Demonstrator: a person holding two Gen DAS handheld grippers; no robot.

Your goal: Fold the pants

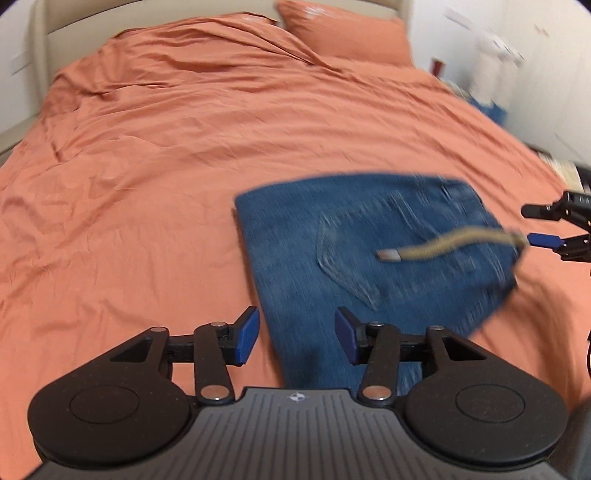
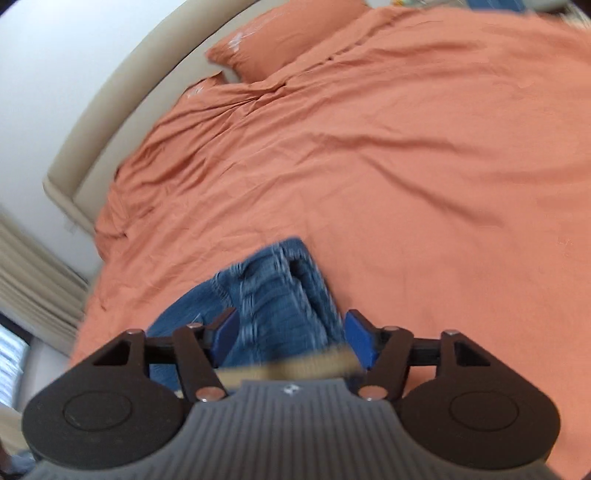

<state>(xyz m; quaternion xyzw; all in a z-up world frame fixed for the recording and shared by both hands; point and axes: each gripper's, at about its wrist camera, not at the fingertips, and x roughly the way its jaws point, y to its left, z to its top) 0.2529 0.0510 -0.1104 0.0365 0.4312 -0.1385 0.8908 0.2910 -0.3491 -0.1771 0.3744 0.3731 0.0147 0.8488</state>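
Denim pants, blue and motion-blurred, are seen folded on an orange bedspread, toward its near right part in the left wrist view. A back pocket faces up, and a tan drawstring with a metal tip is laid across it. Left gripper is held partly open over the near edge of the pants; nothing is clamped, pads are apart from the cloth. Right gripper is spread wide, with bunched denim and the drawstring between the jaws, but no pad is seen pressing on them. An orange pillow is placed at the headboard.
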